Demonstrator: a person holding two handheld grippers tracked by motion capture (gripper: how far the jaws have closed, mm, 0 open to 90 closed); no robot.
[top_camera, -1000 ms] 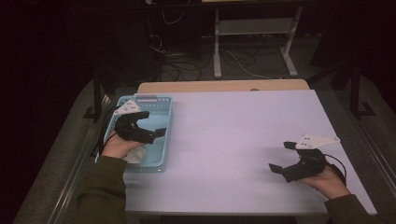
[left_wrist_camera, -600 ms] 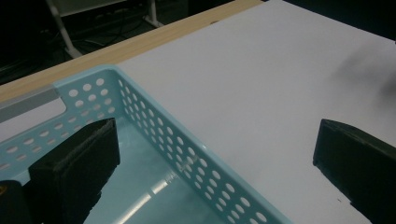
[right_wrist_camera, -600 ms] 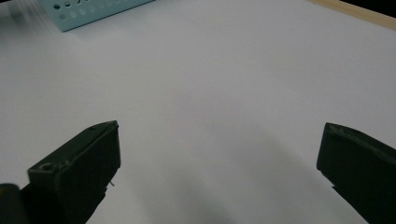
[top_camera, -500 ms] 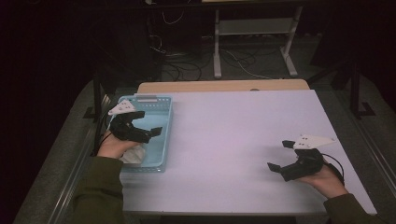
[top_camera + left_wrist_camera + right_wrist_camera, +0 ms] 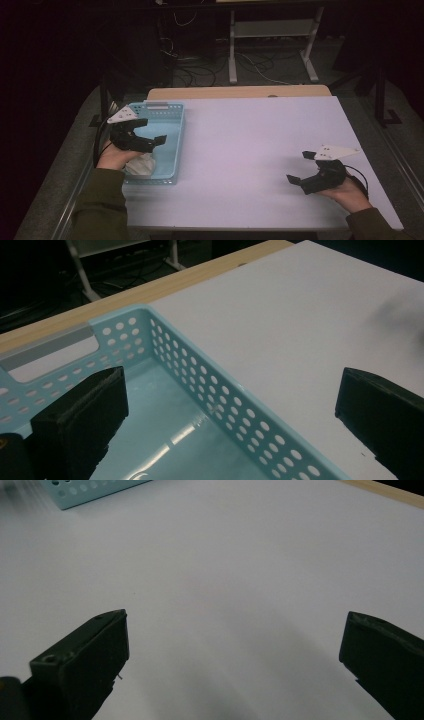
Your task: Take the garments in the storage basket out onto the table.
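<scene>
The left gripper (image 5: 142,135) hangs over the blue basket (image 5: 172,150) at the left side of the white table (image 5: 250,150). Its two black jaws stand wide apart and hold nothing. In the left gripper view, one jaw is over the inside of the basket (image 5: 220,405) and the other jaw is over the bare table (image 5: 300,325), with the basket's wall of little holes between them. The left hand (image 5: 112,156) holds this gripper from below.

A white crumpled thing (image 5: 141,164) lies inside the basket, at the near end, just beside the left hand. I cannot tell what it is.

The right gripper (image 5: 306,167) is well apart from the basket, at the near right part of the table. Its jaws are wide apart too, with nothing between them. In the right gripper view they are over the bare table (image 5: 225,580), and a corner of the basket (image 5: 95,490) shows far off at the top. The right hand (image 5: 345,192) holds this gripper low, close to the table.
</scene>
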